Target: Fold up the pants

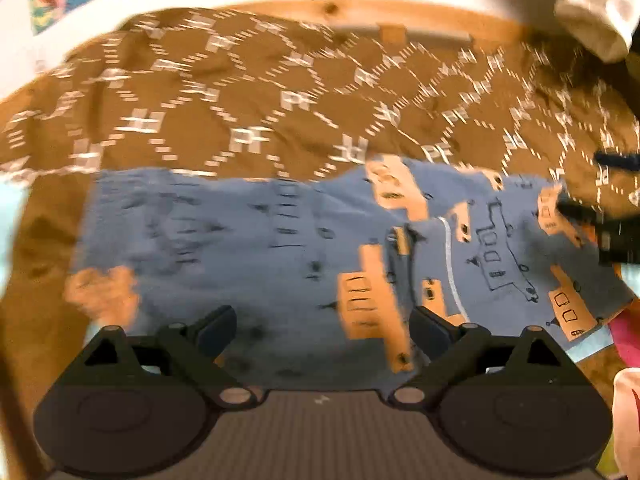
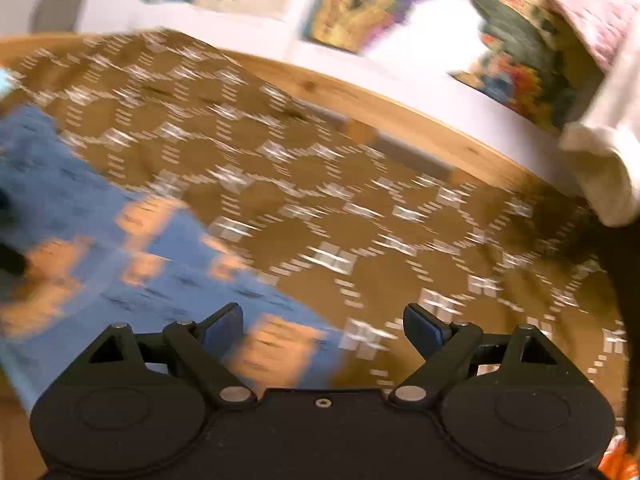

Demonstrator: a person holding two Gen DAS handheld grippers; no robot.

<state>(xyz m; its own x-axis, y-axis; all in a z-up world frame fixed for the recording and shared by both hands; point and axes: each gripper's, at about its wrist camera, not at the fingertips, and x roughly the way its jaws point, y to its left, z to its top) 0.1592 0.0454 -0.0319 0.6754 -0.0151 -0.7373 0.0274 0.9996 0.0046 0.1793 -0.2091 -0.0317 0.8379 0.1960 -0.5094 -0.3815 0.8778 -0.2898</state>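
Note:
The blue pants (image 1: pixel 280 240) with orange building prints lie spread across the brown patterned bedspread (image 1: pixel 280 80), part folded over at the right. My left gripper (image 1: pixel 322 324) is open and empty, just above the pants' near edge. My right gripper (image 2: pixel 323 322) is open and empty, over the pants' corner (image 2: pixel 160 272) and the bedspread (image 2: pixel 360 200). It also shows in the left wrist view (image 1: pixel 592 216), at the pants' right edge. Both views are motion-blurred.
A wooden bed frame (image 2: pixel 400 112) runs along the far edge under a white wall with colourful posters (image 2: pixel 352 12). A white cloth (image 2: pixel 608 160) hangs at the right. Pink fabric (image 1: pixel 628 332) lies by the pants' right end.

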